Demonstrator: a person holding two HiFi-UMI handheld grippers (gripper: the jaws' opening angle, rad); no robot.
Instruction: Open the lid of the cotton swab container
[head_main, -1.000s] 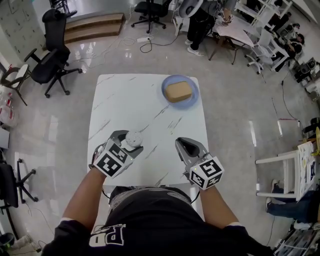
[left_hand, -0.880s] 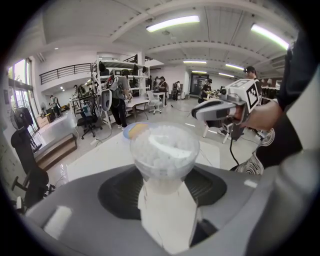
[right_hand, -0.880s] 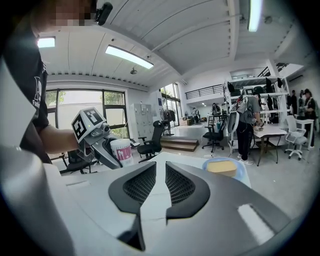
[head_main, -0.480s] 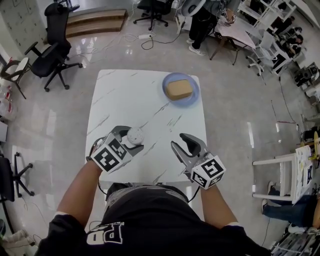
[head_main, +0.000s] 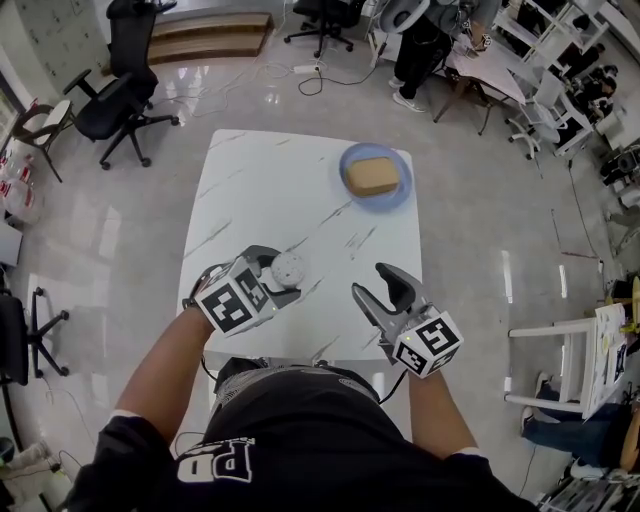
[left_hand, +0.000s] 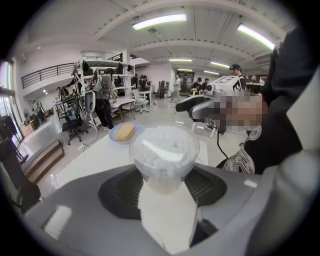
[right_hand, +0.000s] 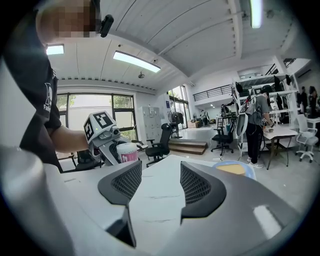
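- White marble table seen from the head view; clock directions are on the tabletop, with 12 at the far edge.
- Cotton swab container is at about 7 o'clock on the table, near the front-left edge, held off to the side of the person's body.
- Left gripper is clamped on the container, one jaw on each side of its body. The left gripper view shows both pads pressed against the lower part.
- The container is upright, small and round, with white swab heads packed at the top.
- The lid looks clear and in place on top, so it is not opened.
- Right gripper is at about 5 o'clock, near the front-right edge and well apart from the container.
- Its jaws have just been opening and now stand wide apart. Nothing is between them; only bare tabletop shows past the pads in the right gripper view.
- In the right gripper view the container sits at about 9 o'clock of the frame, in the other gripper.
- Blue plate is at about 1 o'clock on the table, with a tan block lying on it.
- Floor around the table: a black office chair off past 11 o'clock, and a standing person off past 1 o'clock.
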